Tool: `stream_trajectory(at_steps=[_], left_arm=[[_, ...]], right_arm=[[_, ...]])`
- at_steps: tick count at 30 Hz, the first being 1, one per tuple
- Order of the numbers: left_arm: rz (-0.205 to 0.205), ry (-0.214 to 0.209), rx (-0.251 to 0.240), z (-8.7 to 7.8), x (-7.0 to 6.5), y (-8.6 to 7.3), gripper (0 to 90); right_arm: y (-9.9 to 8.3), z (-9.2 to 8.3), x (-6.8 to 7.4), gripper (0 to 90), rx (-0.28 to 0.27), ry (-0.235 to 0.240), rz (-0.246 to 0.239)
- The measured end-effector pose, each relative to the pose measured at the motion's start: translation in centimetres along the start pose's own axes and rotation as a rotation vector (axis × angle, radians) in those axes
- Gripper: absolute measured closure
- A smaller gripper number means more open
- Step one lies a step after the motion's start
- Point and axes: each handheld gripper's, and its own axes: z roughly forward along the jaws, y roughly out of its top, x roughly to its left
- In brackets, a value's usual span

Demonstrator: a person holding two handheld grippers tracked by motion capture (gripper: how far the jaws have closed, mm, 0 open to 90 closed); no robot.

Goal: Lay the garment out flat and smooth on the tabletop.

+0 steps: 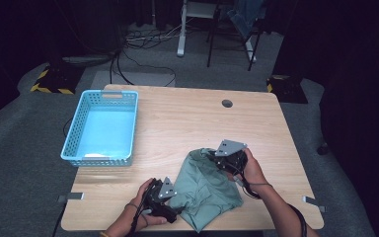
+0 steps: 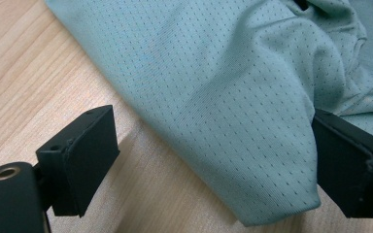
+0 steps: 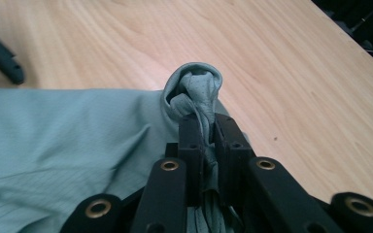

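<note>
A crumpled sage-green mesh garment lies on the wooden table near its front edge. My right gripper sits at the garment's far right corner, and in the right gripper view it is shut on a bunched fold of the green fabric, which bulges out past the jaw tips. My left gripper rests at the garment's left edge. In the left gripper view it stands open, a corner of the cloth lying between the jaws, the pads not pressing on it.
A light blue plastic basket stands at the table's left side. A round cable hole sits near the far edge. Bare wood spans the middle and right of the table. Dark floor, cables and chair legs lie beyond.
</note>
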Motion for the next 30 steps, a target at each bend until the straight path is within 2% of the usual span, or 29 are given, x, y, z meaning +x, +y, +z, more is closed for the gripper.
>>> stream_trajectory(at_steps=[8, 17, 21, 30], left_arm=[[-0.002, 0.001, 0.000, 0.0, 0.0, 0.0, 10.0], [-0.004, 0.002, -0.001, 0.0, 0.0, 0.0, 10.0], [-0.005, 0.001, -0.001, 0.0, 0.0, 0.0, 9.9], [-0.003, 0.003, 0.000, 0.0, 0.0, 0.0, 10.0]], right_arm=[[1.0, 1.8, -2.1, 83.2, 0.006, -0.011, 0.024], [1.6, 3.5, -3.3, 83.2, 0.021, -0.023, 0.056], [1.9, 4.3, -3.9, 83.2, 0.042, -0.041, 0.056], [2.0, 6.3, -5.4, 83.3, 0.074, -0.063, 0.093]])
